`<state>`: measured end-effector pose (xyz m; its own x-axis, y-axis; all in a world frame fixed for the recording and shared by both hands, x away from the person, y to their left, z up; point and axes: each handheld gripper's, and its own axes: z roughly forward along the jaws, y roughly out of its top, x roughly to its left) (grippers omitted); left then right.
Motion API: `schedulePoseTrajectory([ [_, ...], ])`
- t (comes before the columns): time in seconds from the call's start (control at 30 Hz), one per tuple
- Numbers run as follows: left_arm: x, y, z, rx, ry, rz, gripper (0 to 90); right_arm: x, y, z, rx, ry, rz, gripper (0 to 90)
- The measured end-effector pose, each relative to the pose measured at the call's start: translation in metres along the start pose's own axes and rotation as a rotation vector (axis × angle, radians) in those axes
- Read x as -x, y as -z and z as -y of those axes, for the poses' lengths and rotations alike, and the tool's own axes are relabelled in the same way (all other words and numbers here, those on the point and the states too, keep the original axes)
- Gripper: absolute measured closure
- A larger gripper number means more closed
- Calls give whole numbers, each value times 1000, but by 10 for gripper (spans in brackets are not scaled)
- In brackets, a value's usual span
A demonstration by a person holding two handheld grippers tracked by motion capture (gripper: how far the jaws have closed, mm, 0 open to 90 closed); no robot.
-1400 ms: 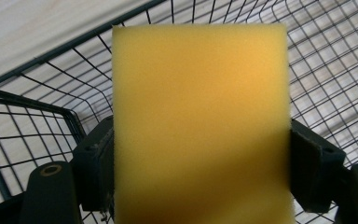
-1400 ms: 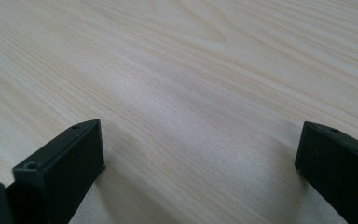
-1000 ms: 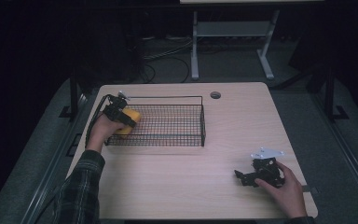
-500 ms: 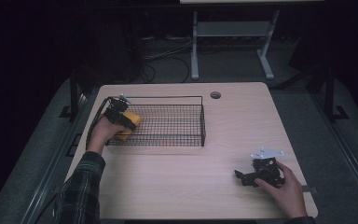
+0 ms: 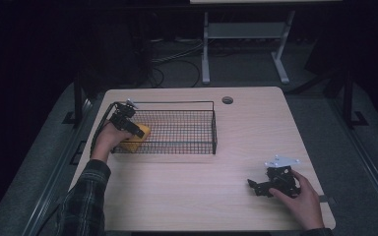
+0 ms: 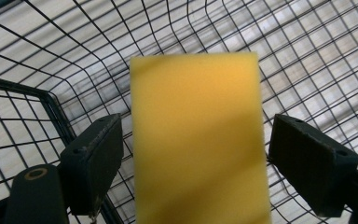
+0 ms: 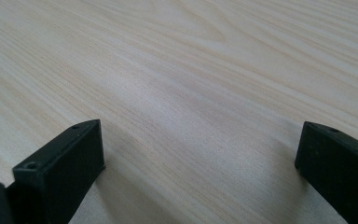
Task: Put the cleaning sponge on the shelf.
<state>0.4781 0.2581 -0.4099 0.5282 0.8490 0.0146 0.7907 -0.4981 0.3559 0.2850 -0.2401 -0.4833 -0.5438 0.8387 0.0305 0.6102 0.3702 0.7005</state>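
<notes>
The left tool [image 6: 193, 154] has just been opening; its jaws stand clear of the yellow sponge [image 6: 198, 140] between them, inside the wire basket [image 5: 177, 104] (left end). Lift straight out, avoiding the rim.

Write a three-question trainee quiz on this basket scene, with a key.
1. True or false: the yellow sponge lies inside the wire basket.
2. How do the left hand-held gripper pads stand to the sponge? A) pressing on it B) apart from it, gaps on both sides C) far above the basket
3. What does the right hand-held gripper rest over?

Key:
1. True; it sits at the basket's left end.
2. B; the jaws have just been opening, with the sponge between them.
3. The bare wooden table, jaws open, nothing between them.
</notes>
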Motion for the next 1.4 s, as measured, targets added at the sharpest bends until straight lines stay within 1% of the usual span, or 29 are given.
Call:
schedulePoseTrajectory([
  [0.2,0,14,-1,38,5,-5,176,0,0,0,0,0,0,3],
  [0.4,3,28,-2,77,3,10,177,0,0,0,0,-1,0,3],
  [0.53,7,35,-2,87,-9,12,177,0,0,0,-1,-1,0,3],
  [0.7,11,44,-1,102,-13,23,177,0,0,0,-1,-2,0,4],
  [0.83,15,51,2,114,-29,25,177,0,0,0,-1,-1,1,4],
  [1.0,20,59,8,137,-32,38,177,0,0,0,-1,-2,1,3],
  [1.07,22,63,12,144,-37,40,177,0,0,0,-1,-2,1,4],
  [1.23,26,69,21,168,-33,39,177,0,0,0,-1,-2,1,3],
  [1.4,31,76,33,189,-38,36,177,0,0,0,-1,-2,1,4],
])
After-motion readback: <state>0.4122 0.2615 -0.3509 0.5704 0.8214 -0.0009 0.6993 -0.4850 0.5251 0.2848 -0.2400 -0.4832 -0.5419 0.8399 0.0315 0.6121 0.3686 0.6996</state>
